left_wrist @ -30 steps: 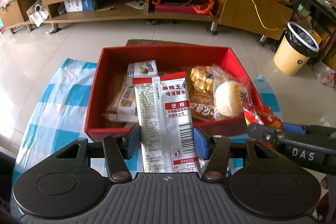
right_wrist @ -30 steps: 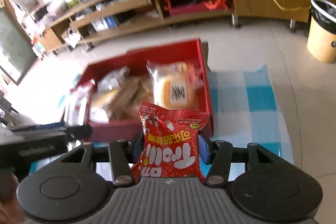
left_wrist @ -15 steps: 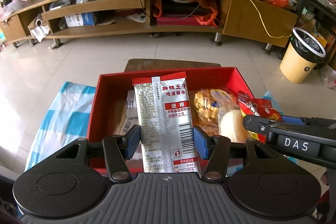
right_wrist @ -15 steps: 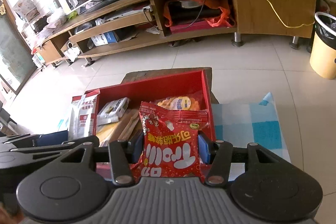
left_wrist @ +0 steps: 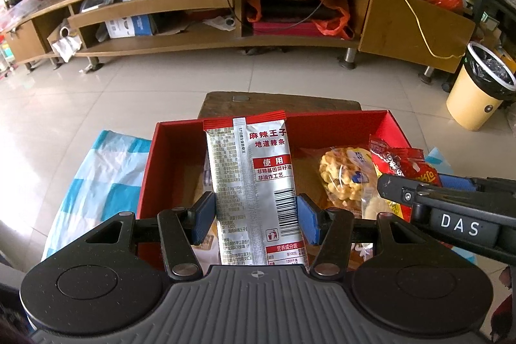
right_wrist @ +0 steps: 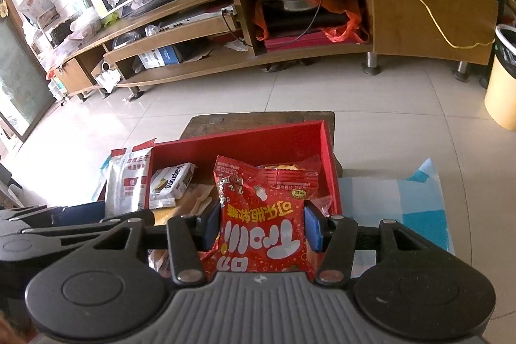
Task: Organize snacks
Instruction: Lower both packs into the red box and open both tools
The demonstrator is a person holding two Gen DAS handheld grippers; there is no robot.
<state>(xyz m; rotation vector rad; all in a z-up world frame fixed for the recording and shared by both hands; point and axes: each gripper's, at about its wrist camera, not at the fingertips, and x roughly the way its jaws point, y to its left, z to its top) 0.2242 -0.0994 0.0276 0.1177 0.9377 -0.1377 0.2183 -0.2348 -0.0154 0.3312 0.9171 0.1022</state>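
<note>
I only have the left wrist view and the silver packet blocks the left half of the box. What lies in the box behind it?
Observer: From the right wrist view, a small white wafer pack lies in the left part of the red box.
Operator: And what exactly does the right hand-held gripper carry? I see only a red corner.
Observer: The right hand-held gripper is shut on a red snack bag with large white lettering, held upright between the pads.
Operator: Is the box's right rear corner free?
Observer: Partly. The inner right wall shows bare above the snacks, but the red snack bag hides the floor below it.
</note>
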